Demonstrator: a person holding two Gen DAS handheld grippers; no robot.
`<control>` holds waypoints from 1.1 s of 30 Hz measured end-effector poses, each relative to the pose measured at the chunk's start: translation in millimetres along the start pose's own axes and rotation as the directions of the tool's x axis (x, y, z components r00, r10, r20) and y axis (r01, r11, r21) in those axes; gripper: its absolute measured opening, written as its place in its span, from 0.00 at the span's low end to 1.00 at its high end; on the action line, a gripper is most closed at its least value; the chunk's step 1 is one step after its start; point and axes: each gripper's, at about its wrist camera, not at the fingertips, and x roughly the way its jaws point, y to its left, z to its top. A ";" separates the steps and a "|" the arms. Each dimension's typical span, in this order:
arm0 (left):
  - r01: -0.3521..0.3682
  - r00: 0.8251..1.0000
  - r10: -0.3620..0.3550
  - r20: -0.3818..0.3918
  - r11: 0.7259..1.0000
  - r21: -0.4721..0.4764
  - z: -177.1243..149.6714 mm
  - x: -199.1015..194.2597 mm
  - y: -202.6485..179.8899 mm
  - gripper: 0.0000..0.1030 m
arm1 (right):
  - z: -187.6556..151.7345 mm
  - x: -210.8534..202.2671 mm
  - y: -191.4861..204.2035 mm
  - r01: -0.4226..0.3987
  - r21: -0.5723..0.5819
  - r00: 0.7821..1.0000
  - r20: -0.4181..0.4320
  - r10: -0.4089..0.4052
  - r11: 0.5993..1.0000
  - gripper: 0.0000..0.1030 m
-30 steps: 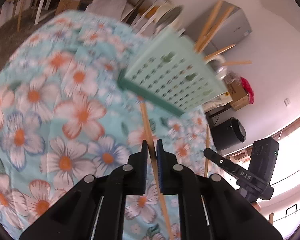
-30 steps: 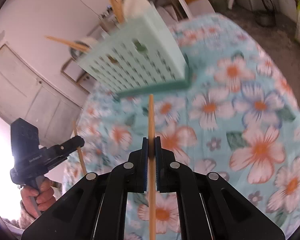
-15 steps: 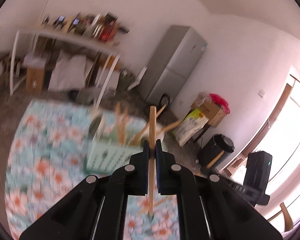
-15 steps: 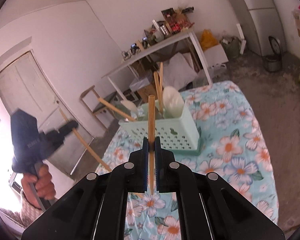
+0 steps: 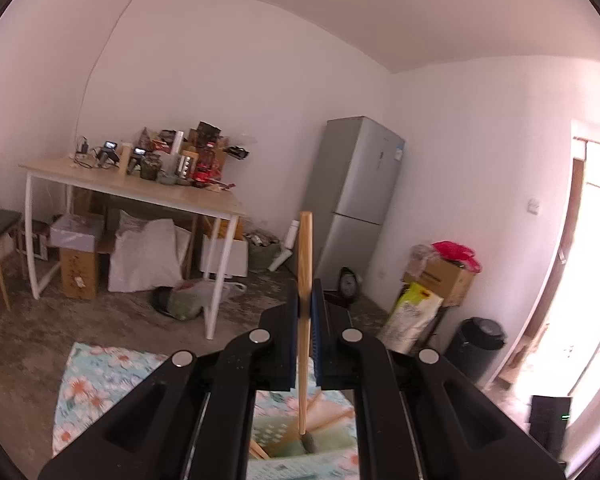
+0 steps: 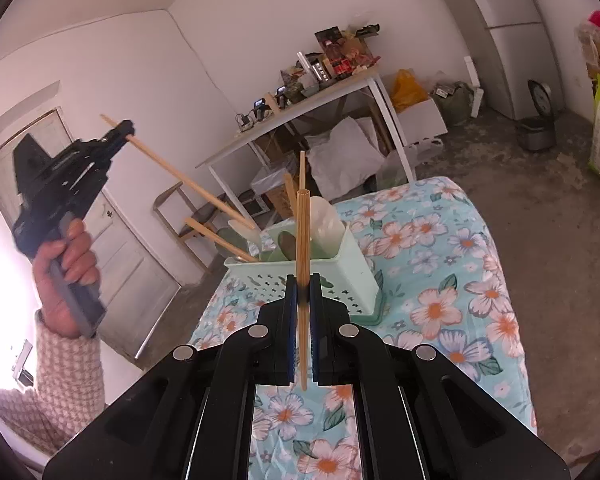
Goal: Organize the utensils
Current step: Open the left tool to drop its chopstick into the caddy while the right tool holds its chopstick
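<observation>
Clamping one pale wooden chopstick [image 6: 302, 264] upright, the right tool [image 6: 302, 300] hovers before the mint-green perforated plastic utensil basket [image 6: 320, 284] on the floral-clothed bench [image 6: 452, 280], while the raised left tool [image 6: 126, 130] pinches another wooden chopstick [image 6: 188, 178].

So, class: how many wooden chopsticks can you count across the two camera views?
5, maybe more hidden: one in the right gripper; one in the left gripper, slanting toward the basket; three standing in the basket.

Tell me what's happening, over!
Left gripper shut on chopstick. Right gripper shut on another chopstick. Green basket below, nothing blocking.
</observation>
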 end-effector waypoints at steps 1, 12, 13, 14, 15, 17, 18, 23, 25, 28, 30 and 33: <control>-0.019 1.000 0.019 -0.008 1.000 0.011 -2.9 8.7 1.2 0.05 | 0.5 0.7 -1.0 0.001 0.001 1.000 -0.001 -0.001 1.000 0.04; -0.110 0.982 0.118 -0.150 0.992 0.064 -70.0 72.8 10.1 0.06 | 4.3 0.9 -5.1 0.031 -0.022 0.999 -0.008 -0.031 0.999 0.04; -0.109 0.982 0.117 -0.146 0.992 0.061 -70.5 71.9 11.4 0.07 | 4.8 0.3 -5.1 0.032 -0.025 0.999 -0.006 -0.032 0.999 0.04; -0.108 0.984 0.116 -0.139 0.992 0.060 -70.2 70.2 11.4 0.14 | 5.9 -0.3 -4.0 0.032 -0.030 0.999 -0.004 -0.032 0.999 0.04; -0.109 0.986 0.116 -0.124 0.992 0.058 -68.5 66.0 12.0 0.17 | 8.2 -1.3 -1.3 0.032 -0.039 0.999 0.000 -0.032 0.999 0.04; -0.109 0.989 0.114 -0.092 0.992 0.058 -67.0 56.8 11.1 0.25 | 13.6 -2.4 4.8 0.028 -0.057 1.000 0.011 -0.028 0.998 0.04; -0.109 0.990 0.114 -0.082 0.992 0.059 -65.8 52.2 10.1 0.25 | 16.1 -2.7 7.1 0.025 -0.066 1.000 0.017 -0.023 0.998 0.04; -0.105 0.994 0.106 -0.040 0.994 0.039 -60.6 22.1 11.1 0.34 | 45.6 -13.3 35.6 -0.002 -0.161 0.996 0.089 0.016 0.987 0.04; -0.097 0.995 0.098 -0.027 0.995 0.027 -62.3 3.2 15.3 0.40 | 59.3 -18.9 45.7 -0.010 -0.193 0.992 0.124 0.034 0.981 0.04; -0.093 0.995 0.093 -0.025 0.995 0.022 -71.2 -24.3 21.2 0.53 | 85.9 -25.8 61.9 -0.031 -0.243 0.980 0.185 0.078 0.969 0.04; -0.085 0.995 0.086 -0.047 0.996 0.016 -82.1 -39.4 25.6 0.61 | 100.0 -22.8 70.7 -0.031 -0.274 0.973 0.212 0.091 0.961 0.04; -0.073 0.990 0.074 -0.116 0.997 0.011 -106.8 -56.5 32.1 0.72 | 116.5 -4.7 81.1 -0.036 -0.309 0.972 0.212 0.106 0.951 0.04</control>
